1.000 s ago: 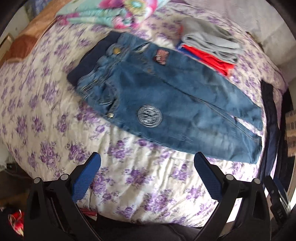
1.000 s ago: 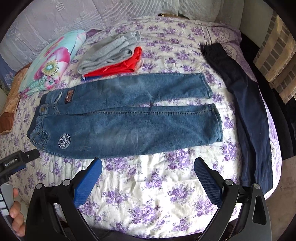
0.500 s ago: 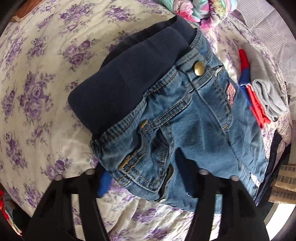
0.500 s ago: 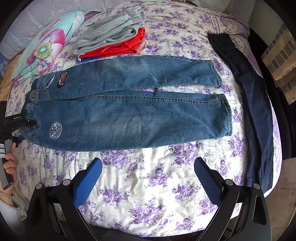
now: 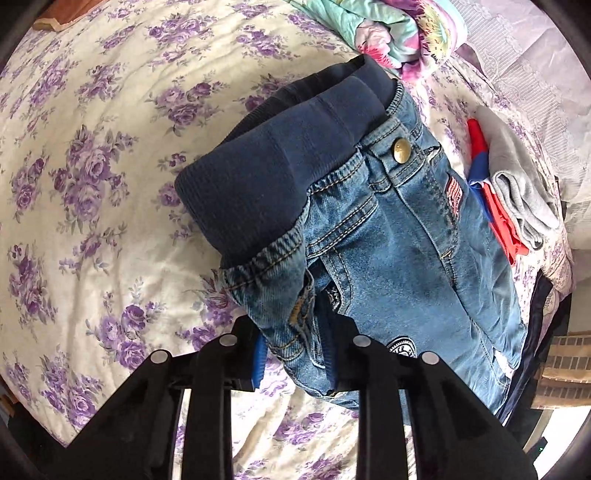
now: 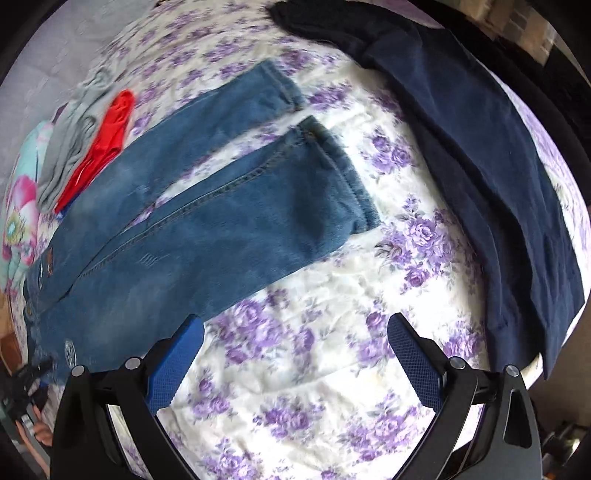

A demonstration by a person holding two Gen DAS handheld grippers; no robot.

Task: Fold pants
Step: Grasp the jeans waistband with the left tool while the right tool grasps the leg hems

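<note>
Blue jeans [image 5: 388, 251] with a navy ribbed waistband [image 5: 280, 173] lie flat on the flowered bedspread [image 5: 92, 184]. My left gripper [image 5: 295, 350] is at the near waist corner. Its jaws are closing, and bunched denim is pinched between the blue pads [image 5: 258, 363]. In the right wrist view the jeans [image 6: 221, 221] stretch away to the left, both leg hems near the middle. My right gripper [image 6: 293, 326] hangs open over bare bedspread beside the near leg, nothing between its fingers.
A folded pile of grey and red clothes [image 5: 517, 192] lies beyond the jeans. Long navy pants [image 6: 480, 155] lie along the bed's right edge. A floral bundle [image 5: 399, 29] sits by the waistband. A person's hand [image 6: 40, 435] shows at lower left.
The left jaws came in from wide open onto the waist corner, and the denim bunched up. My right gripper dropped and rolled toward the leg hems.
</note>
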